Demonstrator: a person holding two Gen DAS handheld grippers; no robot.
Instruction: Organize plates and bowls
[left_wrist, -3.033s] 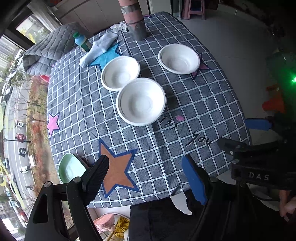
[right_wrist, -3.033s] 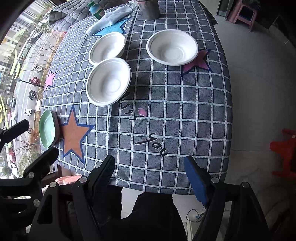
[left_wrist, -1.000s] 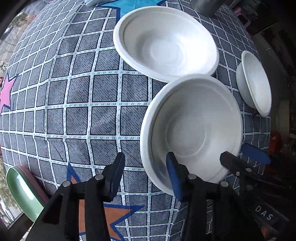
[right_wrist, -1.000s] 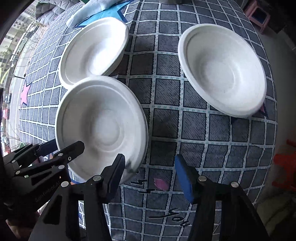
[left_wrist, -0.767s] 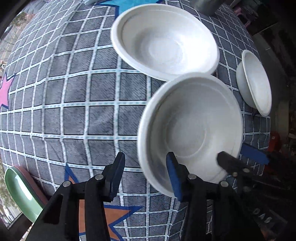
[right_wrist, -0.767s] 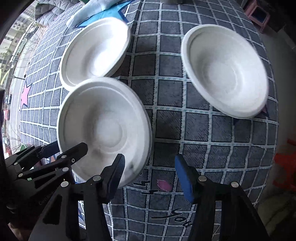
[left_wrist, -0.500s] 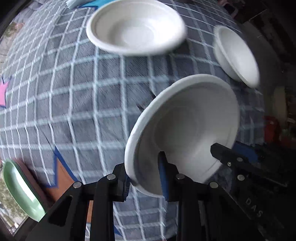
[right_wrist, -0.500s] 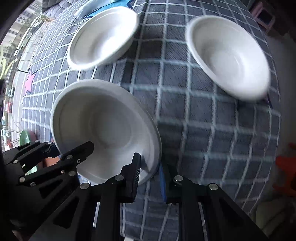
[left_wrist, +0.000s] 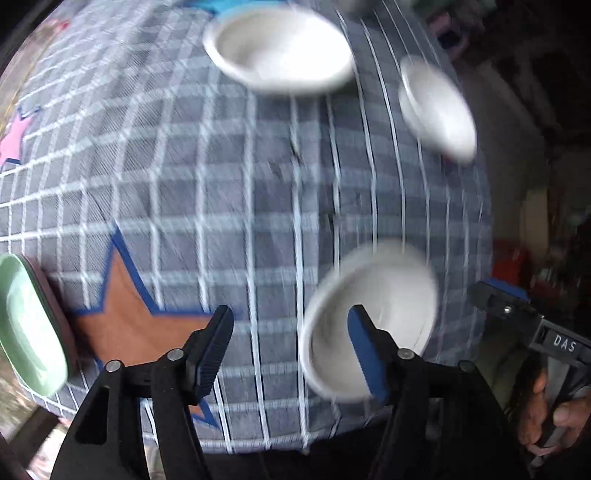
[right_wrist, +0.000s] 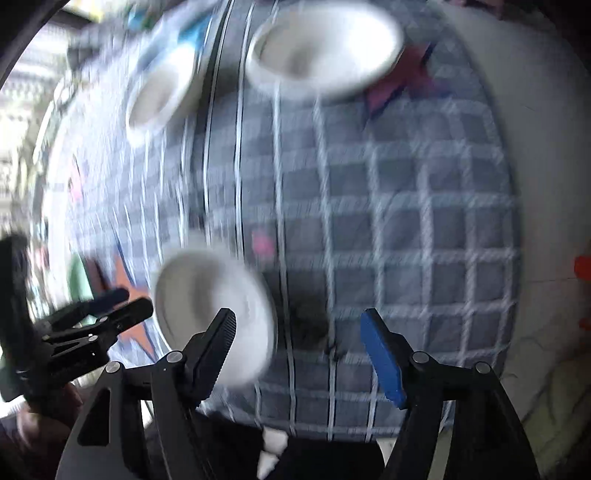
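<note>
White bowl (left_wrist: 373, 314) (blurred) lies free between both open grippers.

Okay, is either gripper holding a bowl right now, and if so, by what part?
Nothing is held. Both grippers have just been opening: the left gripper and right gripper stand open, and the near bowl lies free on the table, no fingers on its rim.
</note>
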